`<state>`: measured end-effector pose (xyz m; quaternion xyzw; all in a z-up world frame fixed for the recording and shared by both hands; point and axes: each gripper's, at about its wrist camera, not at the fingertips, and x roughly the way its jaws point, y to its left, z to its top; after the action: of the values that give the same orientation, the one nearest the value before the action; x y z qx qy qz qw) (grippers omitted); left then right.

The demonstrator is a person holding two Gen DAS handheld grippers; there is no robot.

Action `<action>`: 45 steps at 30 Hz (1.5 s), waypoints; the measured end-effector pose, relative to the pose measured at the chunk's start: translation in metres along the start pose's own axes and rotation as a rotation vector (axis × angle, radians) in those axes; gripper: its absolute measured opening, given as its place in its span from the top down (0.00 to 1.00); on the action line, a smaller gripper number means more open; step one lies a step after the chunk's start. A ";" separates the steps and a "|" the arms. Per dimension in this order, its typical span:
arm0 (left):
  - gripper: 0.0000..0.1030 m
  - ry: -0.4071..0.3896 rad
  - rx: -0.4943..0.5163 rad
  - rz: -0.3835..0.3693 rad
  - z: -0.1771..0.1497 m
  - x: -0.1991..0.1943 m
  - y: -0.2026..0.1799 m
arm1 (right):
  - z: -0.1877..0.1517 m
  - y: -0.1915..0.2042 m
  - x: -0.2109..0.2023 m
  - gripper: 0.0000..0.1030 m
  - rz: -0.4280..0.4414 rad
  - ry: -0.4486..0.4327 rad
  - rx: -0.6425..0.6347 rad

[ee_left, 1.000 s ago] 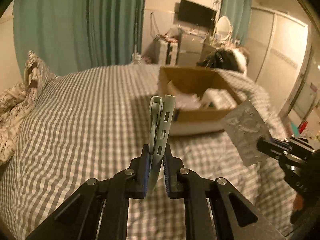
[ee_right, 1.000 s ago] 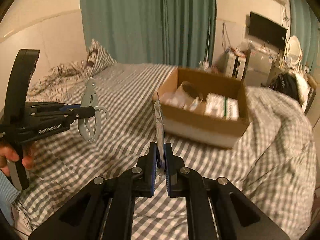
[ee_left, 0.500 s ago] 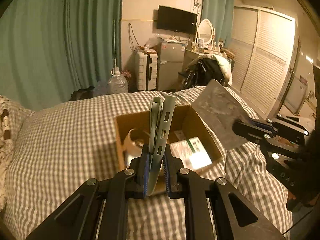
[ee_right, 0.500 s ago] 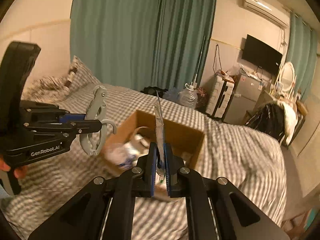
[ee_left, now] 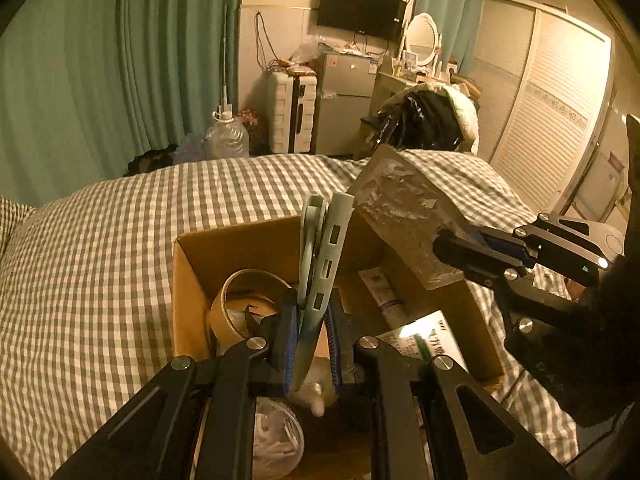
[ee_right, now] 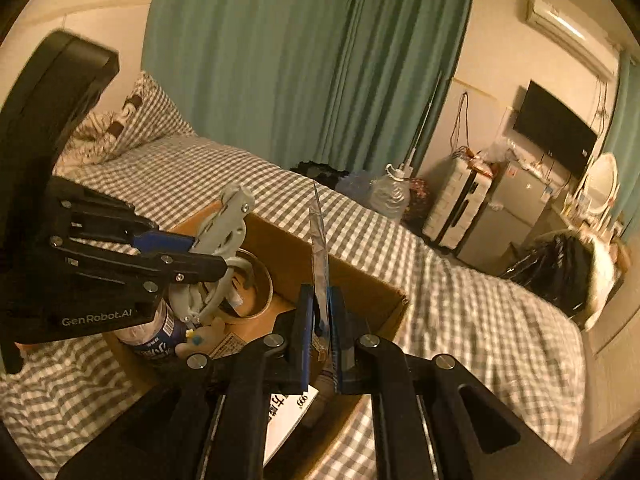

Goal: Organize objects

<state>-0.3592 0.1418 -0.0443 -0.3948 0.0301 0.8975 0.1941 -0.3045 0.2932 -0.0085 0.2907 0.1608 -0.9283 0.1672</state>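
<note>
Both grippers hover above open cardboard box (ee_left: pixel 188 280) on bed. Left gripper (ee_left: pixel 312 344) pinches pale clip tool (ee_left: pixel 324 248) upright; right gripper (ee_right: pixel 320 332) pinches foil packet (ee_right: pixel 318 240) edge-on. Drop lies straight down.

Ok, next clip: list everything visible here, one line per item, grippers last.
cardboard box: 1, brown, open, on the bed
tape roll: 1, tan, inside the box, left side
plastic bottle: 1, clear with blue label, inside the box
printed cartons: at least 1, white and green, inside the box, right side
bedspread: 1, grey-white check, under the box
curtains: teal, behind the bed
TV: 1, black, on the wall
pale green tool: 1, held over the box
foil packet: 1, silvery, crinkled, held over the box
left gripper: shut on pale green tool
right gripper: shut on foil packet
</note>
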 end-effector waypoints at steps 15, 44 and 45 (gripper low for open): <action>0.16 -0.134 -0.020 0.109 0.002 -0.106 -0.001 | 0.025 0.000 -0.088 0.36 -0.083 -0.051 0.151; 0.00 -0.528 -0.026 0.256 -0.076 -0.276 -0.022 | 0.001 0.071 -0.285 0.00 -0.314 -0.279 0.367; 0.00 -0.532 -0.030 0.267 -0.083 -0.271 -0.023 | -0.005 0.072 -0.281 0.00 -0.317 -0.283 0.365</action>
<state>-0.1264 0.0578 0.0963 -0.1411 0.0164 0.9874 0.0695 -0.0552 0.2923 0.1403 0.1546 0.0094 -0.9878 -0.0146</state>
